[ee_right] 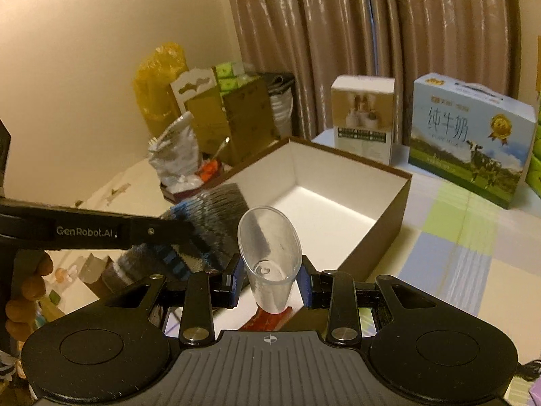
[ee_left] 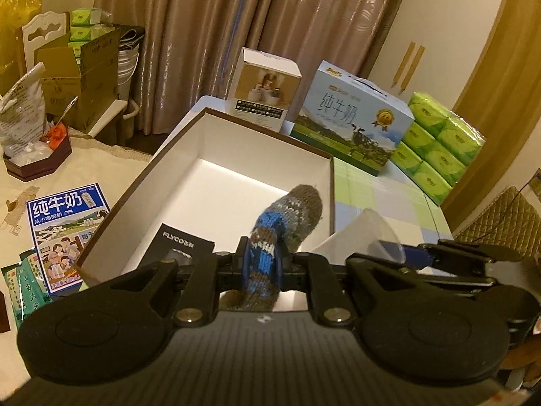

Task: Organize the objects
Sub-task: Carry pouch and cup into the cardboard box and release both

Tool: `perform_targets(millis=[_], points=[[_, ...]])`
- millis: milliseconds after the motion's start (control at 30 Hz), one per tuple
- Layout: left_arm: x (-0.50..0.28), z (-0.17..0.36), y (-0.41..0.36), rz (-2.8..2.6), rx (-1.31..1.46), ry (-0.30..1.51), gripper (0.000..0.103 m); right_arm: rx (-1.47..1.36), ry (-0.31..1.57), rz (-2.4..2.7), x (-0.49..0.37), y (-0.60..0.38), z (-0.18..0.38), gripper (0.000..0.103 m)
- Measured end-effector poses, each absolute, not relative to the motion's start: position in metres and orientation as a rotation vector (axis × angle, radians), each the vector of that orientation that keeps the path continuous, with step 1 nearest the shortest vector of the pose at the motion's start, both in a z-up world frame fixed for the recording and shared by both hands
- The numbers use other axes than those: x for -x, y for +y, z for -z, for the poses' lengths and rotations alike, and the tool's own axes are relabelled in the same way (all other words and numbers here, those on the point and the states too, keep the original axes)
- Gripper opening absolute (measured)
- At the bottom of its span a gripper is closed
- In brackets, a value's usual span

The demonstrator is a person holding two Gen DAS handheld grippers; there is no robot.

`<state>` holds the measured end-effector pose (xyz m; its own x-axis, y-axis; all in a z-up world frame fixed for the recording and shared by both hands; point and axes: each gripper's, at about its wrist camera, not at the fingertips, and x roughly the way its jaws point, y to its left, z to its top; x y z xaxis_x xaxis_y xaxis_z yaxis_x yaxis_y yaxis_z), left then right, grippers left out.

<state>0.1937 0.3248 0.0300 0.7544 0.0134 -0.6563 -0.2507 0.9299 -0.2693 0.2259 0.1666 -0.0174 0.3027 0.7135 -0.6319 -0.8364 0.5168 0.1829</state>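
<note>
Brown curtains (ee_left: 203,34) hang behind your counter (ee_left: 389,203), which wears a pale checked cloth. At its centre sits the open brown box (ee_left: 329,182) with a white interior; at 12 o'clock beyond it stand a small white carton (ee_left: 265,88) and a milk carton (ee_left: 351,118), with green tissue packs (ee_left: 436,145) at 2 o'clock.

Your left gripper (ee_left: 262,264) has its fingers clenched on a knitted sock (ee_left: 287,213), blue and brown, hanging over the box's near end. Your right gripper (ee_right: 268,279) grips a clear plastic cup (ee_right: 267,253), tilted with its mouth toward the box, just short of the near wall.

To do this step well, I'd carry each item fully past the rim before letting go, lower the sock so it lies flat, and set the cup down beside it without crowding.

Inside the box, only a black FLYCO packet (ee_left: 182,247) shows, lying at the near left corner; the rest of the floor looks bare.
</note>
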Motion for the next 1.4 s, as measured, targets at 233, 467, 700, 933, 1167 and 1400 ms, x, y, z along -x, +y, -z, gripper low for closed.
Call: perform_targets(millis=[233,467,700,933,1167,1400], points=[[-0.229,-0.008,0.342,-0.147,0.362,0.749,0.010,0.249,0.779,-0.982,-0.249,0.195,0.038,0.031],[-0.264,0.009,0.352,-0.114,0.385,0.777,0.010,0.274,0.817,-0.937,-0.274,0.214,0.052,0.031],[-0.299,0.023,0.365,-0.073,0.485,0.754,0.003,0.300,0.848,-0.877,-0.299,0.228,0.064,0.031],[-0.322,0.054,0.369,-0.098,0.445,0.866,0.022,0.364,0.867,-0.846,-0.309,0.240,0.075,0.031],[-0.328,0.061,0.371,-0.101,0.336,0.923,0.046,0.403,0.809,-0.833,-0.312,0.247,0.079,0.040],[-0.325,0.058,0.382,-0.148,0.270,0.953,0.072,0.396,0.781,-0.867,-0.307,0.241,0.075,0.060]])
